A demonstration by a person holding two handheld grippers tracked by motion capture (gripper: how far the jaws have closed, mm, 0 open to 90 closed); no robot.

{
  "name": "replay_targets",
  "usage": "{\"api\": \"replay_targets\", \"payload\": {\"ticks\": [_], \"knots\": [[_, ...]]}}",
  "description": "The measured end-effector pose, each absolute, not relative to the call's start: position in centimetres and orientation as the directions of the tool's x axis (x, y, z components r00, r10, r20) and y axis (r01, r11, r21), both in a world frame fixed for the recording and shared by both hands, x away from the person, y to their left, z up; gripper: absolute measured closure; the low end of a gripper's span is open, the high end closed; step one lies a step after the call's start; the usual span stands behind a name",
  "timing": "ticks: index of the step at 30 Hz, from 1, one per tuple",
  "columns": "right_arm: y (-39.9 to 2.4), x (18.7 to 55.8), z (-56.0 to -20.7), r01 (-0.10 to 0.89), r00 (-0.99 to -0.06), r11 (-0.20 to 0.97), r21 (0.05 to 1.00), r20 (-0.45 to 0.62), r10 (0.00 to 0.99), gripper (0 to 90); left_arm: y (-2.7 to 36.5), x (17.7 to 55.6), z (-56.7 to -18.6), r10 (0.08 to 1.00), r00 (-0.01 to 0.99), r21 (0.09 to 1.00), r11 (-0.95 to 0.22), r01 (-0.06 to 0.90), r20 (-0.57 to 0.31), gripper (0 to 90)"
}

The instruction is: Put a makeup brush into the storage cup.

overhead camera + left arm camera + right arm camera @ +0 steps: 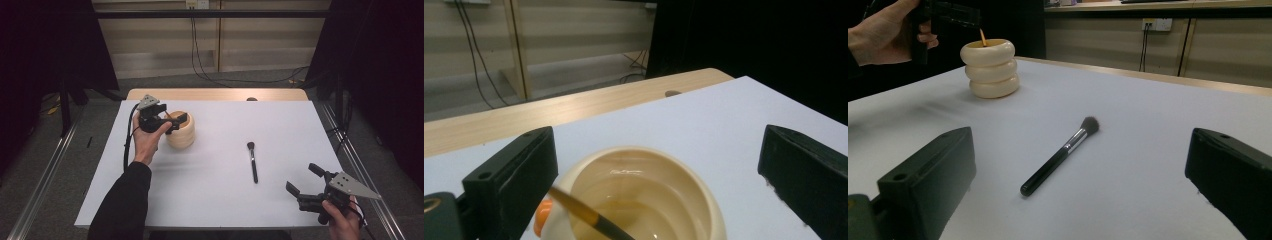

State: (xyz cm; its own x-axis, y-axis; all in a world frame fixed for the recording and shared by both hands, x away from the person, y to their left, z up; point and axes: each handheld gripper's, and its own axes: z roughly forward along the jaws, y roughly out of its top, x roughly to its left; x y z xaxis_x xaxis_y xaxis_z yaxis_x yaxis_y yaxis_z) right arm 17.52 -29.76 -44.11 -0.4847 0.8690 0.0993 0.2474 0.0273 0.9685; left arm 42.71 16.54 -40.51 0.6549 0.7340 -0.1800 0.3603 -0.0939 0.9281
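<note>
- Upper left of the high view: we hold the left hand-held gripper [176, 123] over the mouth of a cream ribbed holder [182, 135] that stands upright on the white bench [280, 120].
- Its jaws stand wide apart, one on each side of the holder's rim and clear of it, and we grip nothing between them.
- Left gripper view, bottom centre: a thin brown-handled brush [586, 214] leans inside the holder [644, 200], its stem slanting across the open mouth from the lower left, free of both jaws.
- An orange tip [541, 221] shows at the holder's left edge in that view; we cannot tell what it belongs to.
- Centre right of the high view: a black-handled makeup brush [252, 161] lies flat on the bench, bristles toward the top of the frame, well apart from the holder.
- Lower right of the high view: we hold the right hand-held gripper [304, 183] near the bench's front corner, jaws spread open and empty.
- Right gripper view, centre: the makeup brush [1060, 155] lies between and beyond the two black jaws, untouched, handle end nearest the camera.
- Upper left of that view: the holder [990, 68] stands with the left hand [883, 35] and its hand-held gripper above it.
</note>
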Motion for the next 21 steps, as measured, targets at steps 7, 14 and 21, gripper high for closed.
{"api": "replay_targets", "payload": {"ticks": [7, 14, 21], "knots": [[-29.8, 17.5, -44.1, 0.246, -0.484, 0.026, 0.969, 0.099, 0.869, 0.0, 16.6, 42.4, -40.3, 0.743, 0.647, 0.926, -0.1, 0.364, -0.174, 1.8], [-29.8, 17.5, -44.1, 0.24, -0.484, 0.031, 0.97, 0.092, 0.87, 0.0, 17.0, 41.4, -40.1, 0.767, 0.622, 0.931, -0.093, 0.353, -0.159, 3.0], [-29.8, 17.5, -44.1, 0.241, -0.483, 0.031, 0.97, 0.092, 0.871, 0.0, 17.4, 39.8, -39.6, 0.754, 0.642, 0.932, -0.12, 0.341, -0.138, 2.7]]}}
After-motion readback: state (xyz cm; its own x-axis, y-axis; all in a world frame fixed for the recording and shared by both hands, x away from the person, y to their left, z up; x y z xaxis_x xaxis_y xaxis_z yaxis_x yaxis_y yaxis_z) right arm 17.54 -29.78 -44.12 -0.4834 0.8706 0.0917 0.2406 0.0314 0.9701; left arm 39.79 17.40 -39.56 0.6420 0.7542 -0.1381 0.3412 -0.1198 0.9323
